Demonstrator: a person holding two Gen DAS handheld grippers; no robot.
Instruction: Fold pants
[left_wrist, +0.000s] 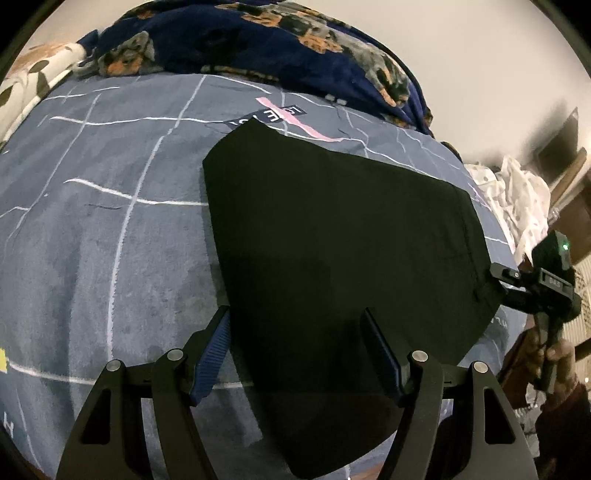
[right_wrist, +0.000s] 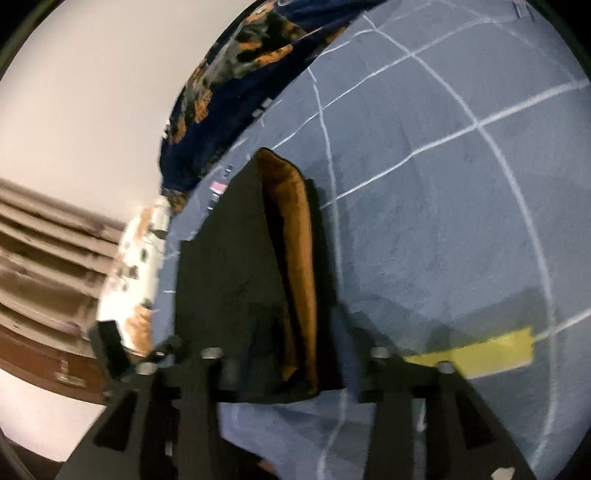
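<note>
The black pants (left_wrist: 332, 236) lie folded in a flat block on the blue-grey bedsheet (left_wrist: 103, 221). My left gripper (left_wrist: 295, 328) is open, its blue-padded fingers (left_wrist: 216, 347) spread over the near edge of the pants, holding nothing. My right gripper (left_wrist: 504, 275) shows at the right edge of the pants, its tips touching the cloth. In the blurred right wrist view the pants (right_wrist: 236, 266) stand between the spread jaws of the right gripper (right_wrist: 284, 332), with an orange-brown lining (right_wrist: 295, 258) showing in the fold.
A dark blue blanket with orange patches (left_wrist: 258, 40) is heaped at the head of the bed. A white spotted cloth (left_wrist: 517, 192) lies off the right side. A yellow patch (right_wrist: 480, 354) marks the sheet. Wooden furniture (right_wrist: 44, 251) stands beside the bed.
</note>
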